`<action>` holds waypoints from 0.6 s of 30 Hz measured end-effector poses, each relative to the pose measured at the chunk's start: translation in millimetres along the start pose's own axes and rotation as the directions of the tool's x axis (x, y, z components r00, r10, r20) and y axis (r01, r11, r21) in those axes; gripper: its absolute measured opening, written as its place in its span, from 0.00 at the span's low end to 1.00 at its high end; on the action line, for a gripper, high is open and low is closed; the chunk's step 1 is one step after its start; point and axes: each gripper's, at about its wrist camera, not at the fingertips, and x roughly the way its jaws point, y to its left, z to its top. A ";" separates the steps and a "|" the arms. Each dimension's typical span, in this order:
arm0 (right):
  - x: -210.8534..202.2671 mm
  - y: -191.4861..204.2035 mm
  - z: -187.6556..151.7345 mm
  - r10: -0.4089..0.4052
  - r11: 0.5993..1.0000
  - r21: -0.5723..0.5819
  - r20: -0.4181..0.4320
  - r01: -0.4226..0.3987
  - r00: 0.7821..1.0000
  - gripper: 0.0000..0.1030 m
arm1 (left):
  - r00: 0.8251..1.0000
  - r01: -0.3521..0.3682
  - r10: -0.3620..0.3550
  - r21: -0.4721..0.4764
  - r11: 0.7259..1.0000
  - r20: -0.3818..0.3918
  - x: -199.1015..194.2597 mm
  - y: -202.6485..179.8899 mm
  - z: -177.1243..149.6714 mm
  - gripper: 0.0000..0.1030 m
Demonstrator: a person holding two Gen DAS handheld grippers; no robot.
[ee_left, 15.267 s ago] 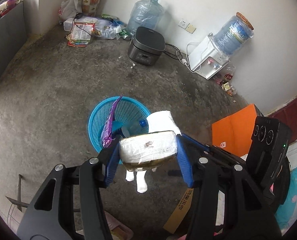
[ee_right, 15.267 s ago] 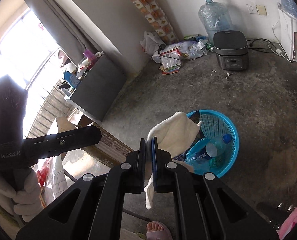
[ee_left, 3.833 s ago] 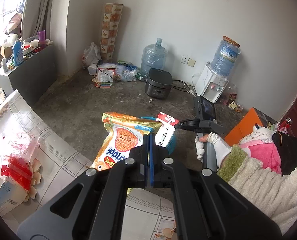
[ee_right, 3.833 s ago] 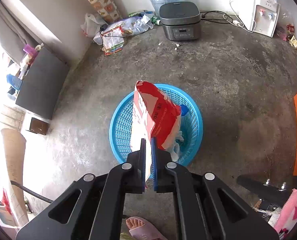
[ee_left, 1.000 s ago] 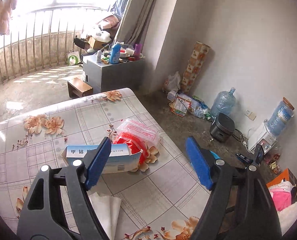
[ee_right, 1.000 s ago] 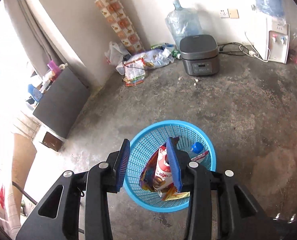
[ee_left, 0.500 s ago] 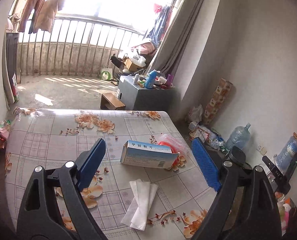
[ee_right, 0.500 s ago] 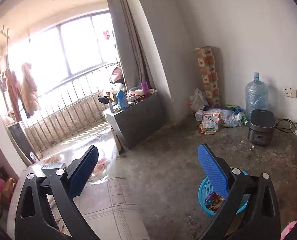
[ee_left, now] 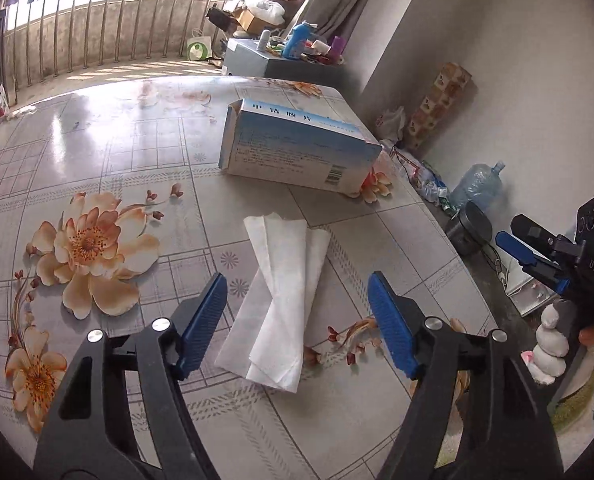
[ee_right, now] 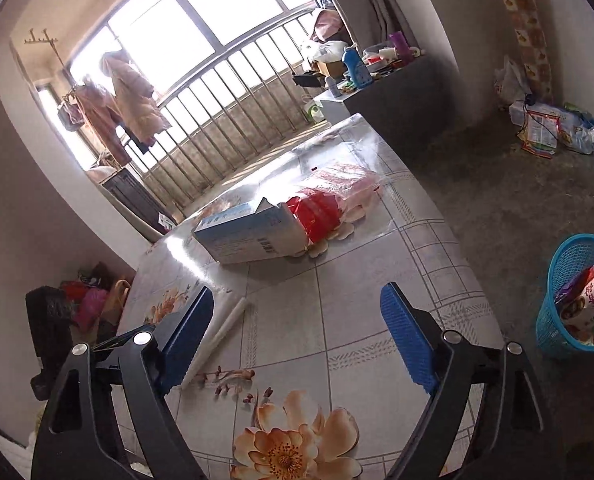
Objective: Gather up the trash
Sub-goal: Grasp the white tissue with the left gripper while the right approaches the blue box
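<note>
A folded white tissue [ee_left: 281,300] lies on the flowered tablecloth [ee_left: 97,152]. My left gripper [ee_left: 297,320] is open and empty, its blue pads on either side of the tissue's near end, just above it. A blue and white carton [ee_left: 297,148] lies further along the table. In the right wrist view the carton [ee_right: 249,236] lies beside a red and clear plastic bag [ee_right: 329,200], and the tissue [ee_right: 217,332] shows edge-on by the left pad. My right gripper [ee_right: 297,336] is open and empty over the table. The blue basket [ee_right: 577,292] stands on the floor at the right, holding wrappers.
The table edge runs along the right, with concrete floor beyond. My right gripper's body [ee_left: 569,264] hangs off that edge in the left wrist view. A rice cooker [ee_left: 469,228] and a water jug [ee_left: 477,184] stand by the wall. A grey cabinet [ee_right: 397,96] stands behind the table.
My left gripper has come down and forward over the table, so the tissue now lies between its open pads. My right gripper has swung from the basket to over the table.
</note>
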 end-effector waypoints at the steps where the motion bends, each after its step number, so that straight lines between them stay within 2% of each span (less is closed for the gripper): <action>1: 3.7 0.7 1.6 0.002 1.000 -0.008 -0.010 -0.002 1.000 0.76 | 1.000 -0.016 0.016 0.003 1.000 -0.027 13.1 -0.8 -0.5 0.57; 3: 7.4 4.0 4.9 0.010 0.999 -0.033 -0.032 -0.011 0.999 0.73 | 0.997 -0.048 0.049 0.012 0.999 -0.066 33.0 0.9 -1.4 0.47; 4: 8.7 6.3 7.5 0.012 0.999 -0.048 -0.039 -0.014 0.999 0.73 | 0.995 -0.061 0.063 0.024 0.998 -0.077 40.3 1.1 -2.2 0.45; 7: 18.5 16.7 20.3 0.018 0.994 -0.111 -0.054 -0.024 0.998 0.72 | 0.992 -0.106 0.112 0.096 0.990 -0.058 47.0 -5.9 -2.9 0.38; 12: 40.8 36.6 43.2 0.039 0.975 -0.214 -0.081 -0.056 0.996 0.71 | 0.991 -0.121 0.128 0.132 0.984 -0.043 48.0 -2.9 -2.9 0.11; 15: 58.6 52.0 58.9 0.057 0.958 -0.275 -0.101 -0.083 0.993 0.71 | 0.993 -0.104 0.109 0.105 0.989 -0.042 44.9 8.4 1.2 0.04; 18: 80.4 66.9 76.1 0.082 0.942 -0.314 -0.129 -0.119 0.988 0.71 | 0.990 -0.136 0.138 0.064 0.989 -0.025 40.2 24.7 5.2 0.01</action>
